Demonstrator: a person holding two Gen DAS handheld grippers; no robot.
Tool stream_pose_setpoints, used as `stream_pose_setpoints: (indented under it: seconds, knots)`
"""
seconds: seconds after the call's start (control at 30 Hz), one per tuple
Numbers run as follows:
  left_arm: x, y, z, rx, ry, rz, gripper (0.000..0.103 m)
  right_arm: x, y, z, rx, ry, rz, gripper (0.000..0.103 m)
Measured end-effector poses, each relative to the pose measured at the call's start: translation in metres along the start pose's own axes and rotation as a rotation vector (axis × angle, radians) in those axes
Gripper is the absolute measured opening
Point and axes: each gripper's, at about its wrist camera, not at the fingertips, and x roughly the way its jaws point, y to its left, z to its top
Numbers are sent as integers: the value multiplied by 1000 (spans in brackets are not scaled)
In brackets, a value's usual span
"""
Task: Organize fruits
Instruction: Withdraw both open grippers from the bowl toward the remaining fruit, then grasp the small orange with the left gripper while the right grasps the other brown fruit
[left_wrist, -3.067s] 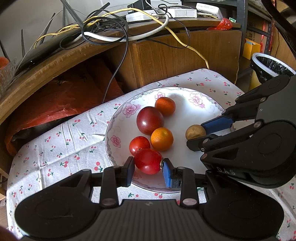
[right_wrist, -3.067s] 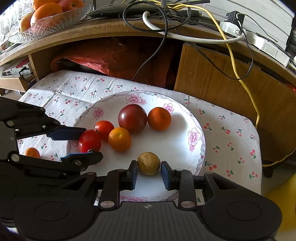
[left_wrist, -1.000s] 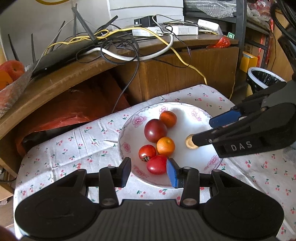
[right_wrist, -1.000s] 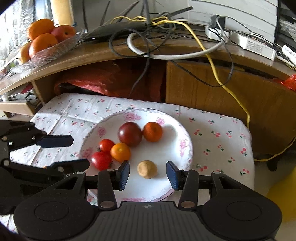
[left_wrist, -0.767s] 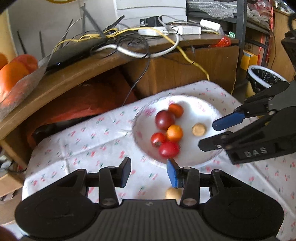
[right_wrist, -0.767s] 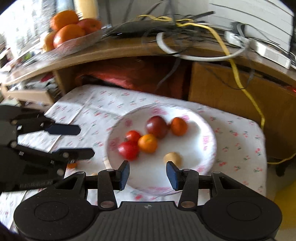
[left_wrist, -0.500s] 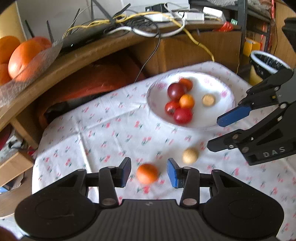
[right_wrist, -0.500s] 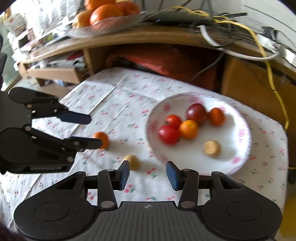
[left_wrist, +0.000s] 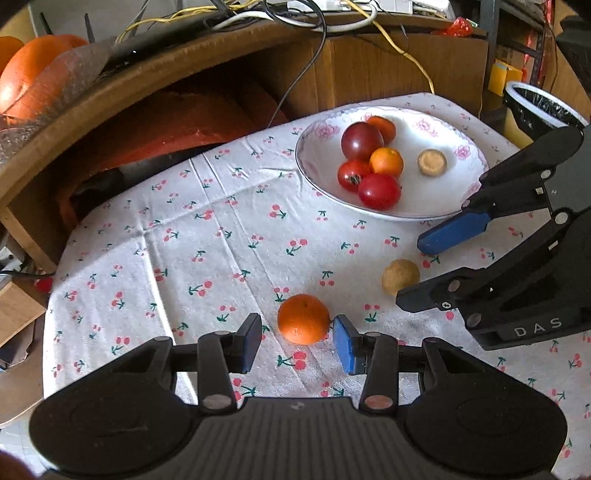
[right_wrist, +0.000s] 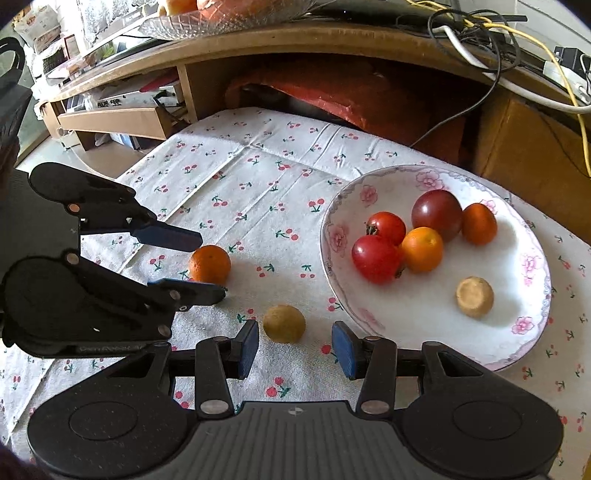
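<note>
- Left gripper (left_wrist: 297, 345) held low over the cherry-print cloth (left_wrist: 207, 236), jaws spread wide and gripping nothing
- Orange (left_wrist: 303, 324) sat on the cloth between the blue pads (left_wrist: 342, 349), nearer the right pad; contact could not be told
- Same orange (right_wrist: 209, 264) seen from the right wrist, flanked by the left tongs' two blue-tipped fingers (right_wrist: 168, 233), one beyond it and one on the near side
- Right gripper (right_wrist: 293, 349) likewise spread apart and empty, hovering over the cloth (right_wrist: 258, 177)
- Small yellowish-brown fruit (right_wrist: 284, 323) lay on the cloth just ahead of the right pads, nearer the left-hand one, apart from both
- Same brown fruit (left_wrist: 400, 276) shown from the left wrist just beside the lower finger of the right tongs (left_wrist: 424, 273)
- White floral plate (right_wrist: 338, 236) stood on the cloth to the right, well apart from both loose fruits
- Held on the plate: two red tomatoes (right_wrist: 376, 258), a dark red-purple fruit (right_wrist: 437, 215), two small oranges (right_wrist: 422, 249) bunched together, and a tan round piece (right_wrist: 474, 297) lying alone nearer the front rim
- Wooden shelf (right_wrist: 295, 40) ran behind, with a glass bowl (right_wrist: 192, 24) of oranges on top and a tangle of cables (right_wrist: 480, 40)
</note>
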Motion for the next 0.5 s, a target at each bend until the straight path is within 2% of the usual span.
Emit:
stream_pose_setpoints:
  seconds: [0.3,0.5]
  knots:
    - [2,-3,3,-7,-3,-6,47,4,0,1,-8,6,0,38]
    - [2,-4,4,-14,-7,2,39,3,1,1,-5,16,16,22]
